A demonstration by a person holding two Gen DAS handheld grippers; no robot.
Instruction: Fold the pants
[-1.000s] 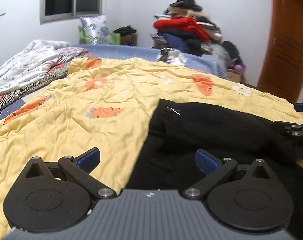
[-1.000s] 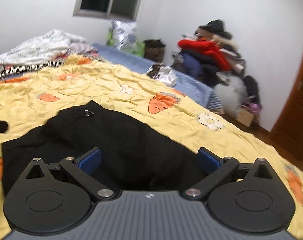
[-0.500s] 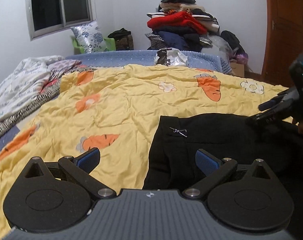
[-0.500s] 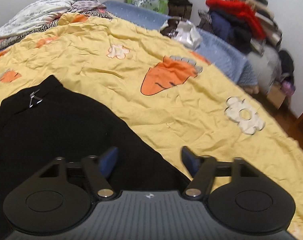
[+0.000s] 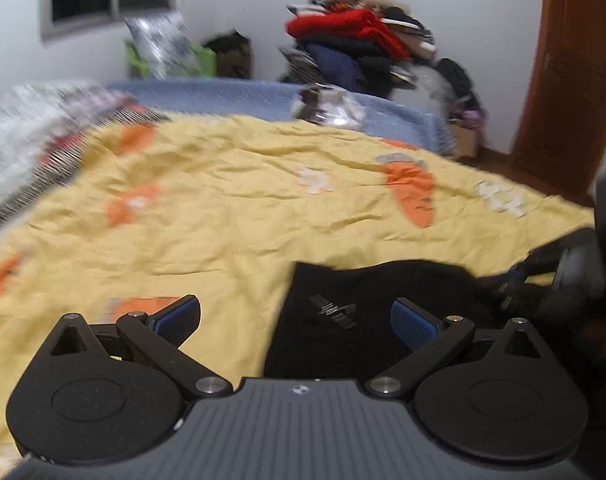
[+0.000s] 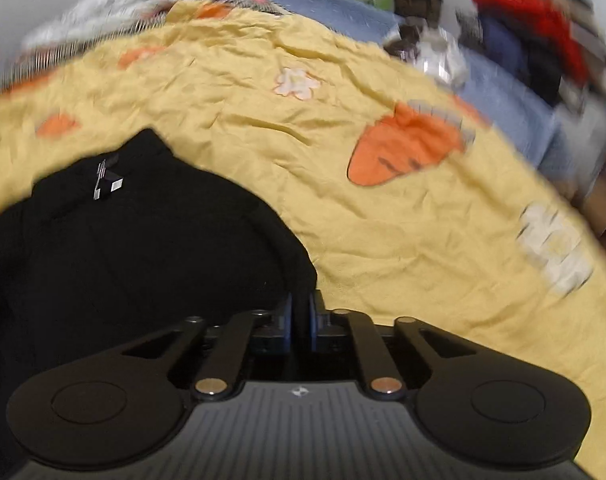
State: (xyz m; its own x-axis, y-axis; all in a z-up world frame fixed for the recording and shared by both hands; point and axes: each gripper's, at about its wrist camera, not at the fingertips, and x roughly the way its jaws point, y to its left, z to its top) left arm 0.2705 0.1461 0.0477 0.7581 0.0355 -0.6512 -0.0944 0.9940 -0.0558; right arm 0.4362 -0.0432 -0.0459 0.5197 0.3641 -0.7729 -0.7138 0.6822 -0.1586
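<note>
Black pants (image 5: pixel 367 320) lie on a yellow carrot-print quilt (image 5: pixel 231 208); a small metal clasp (image 5: pixel 331 311) shows near their far corner. My left gripper (image 5: pixel 295 320) is open, its blue pads astride that corner, low over the cloth. In the right wrist view the pants (image 6: pixel 123 248) fill the lower left. My right gripper (image 6: pixel 300 320) is shut on the pants' right edge. The right gripper also shows blurred at the right of the left wrist view (image 5: pixel 543 280).
The quilt (image 6: pixel 383 220) covers a bed with a blue sheet (image 5: pixel 243 98) at its far end. A pile of clothes (image 5: pixel 355 40) stands by the far wall, a wooden door (image 5: pixel 575 80) at right, rumpled bedding (image 5: pixel 31 132) at left.
My right gripper has lowered to the pants' right edge and closed on it. My left gripper has moved forward toward the clasp corner, still open.
</note>
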